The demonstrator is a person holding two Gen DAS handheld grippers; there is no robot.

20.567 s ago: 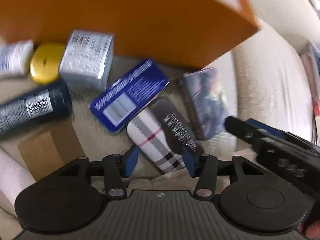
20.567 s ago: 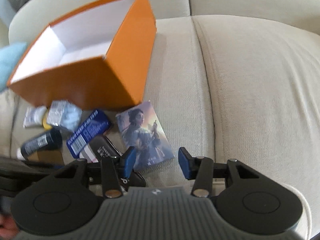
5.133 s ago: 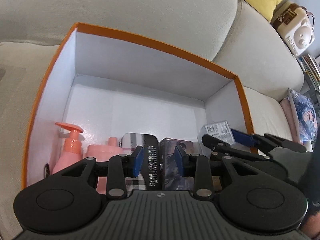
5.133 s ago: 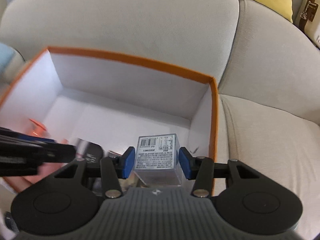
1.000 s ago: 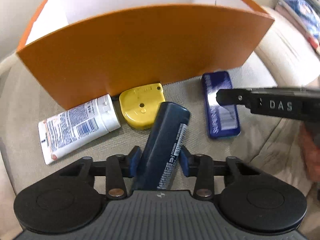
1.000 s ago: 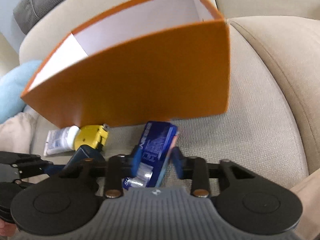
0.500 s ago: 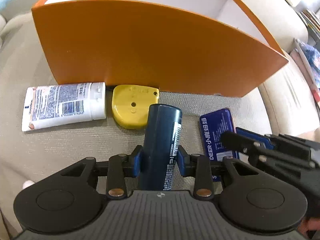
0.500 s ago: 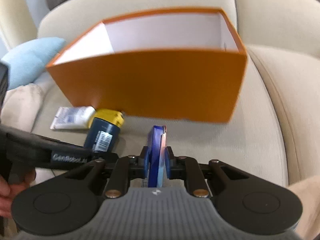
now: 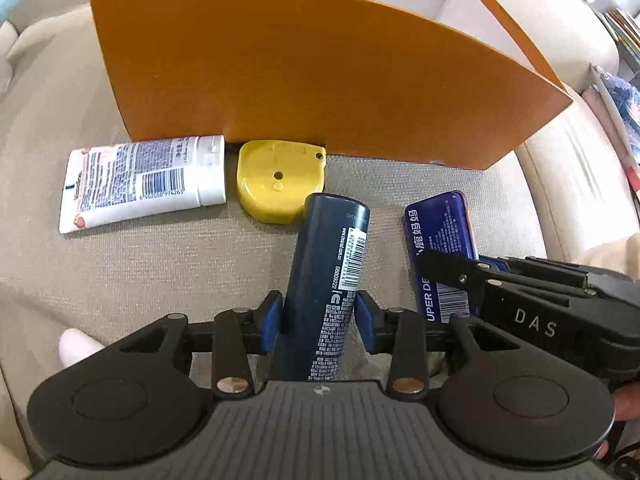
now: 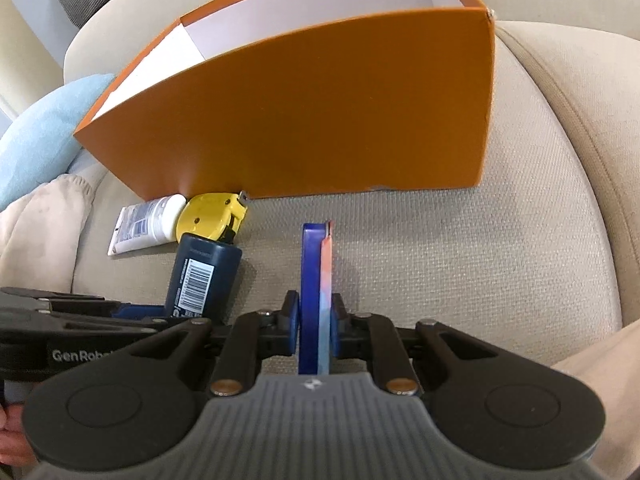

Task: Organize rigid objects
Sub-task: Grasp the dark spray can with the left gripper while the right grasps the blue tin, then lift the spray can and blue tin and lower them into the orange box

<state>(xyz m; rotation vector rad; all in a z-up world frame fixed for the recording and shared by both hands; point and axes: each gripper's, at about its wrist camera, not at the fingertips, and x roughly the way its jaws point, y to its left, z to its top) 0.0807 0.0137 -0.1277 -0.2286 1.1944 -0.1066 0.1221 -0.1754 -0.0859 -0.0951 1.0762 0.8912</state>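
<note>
— On the sofa seat, at the orange box's (image 9: 320, 80) front wall, what is gripped?
— The dark can (image 9: 326, 280) is clamped by the left gripper (image 9: 318, 316), the blue tin (image 10: 316, 300) by the right gripper (image 10: 315, 324).
— Next?
— Likely both must be lifted over the wall.

Orange box (image 9: 320, 72) with white inside; dark navy bottle (image 9: 324, 280) with white barcode; yellow tape measure (image 9: 278, 180); white tube (image 9: 140, 180) with black print; royal-blue tin (image 9: 440, 240); beige sofa cushion (image 10: 460, 248).
</note>
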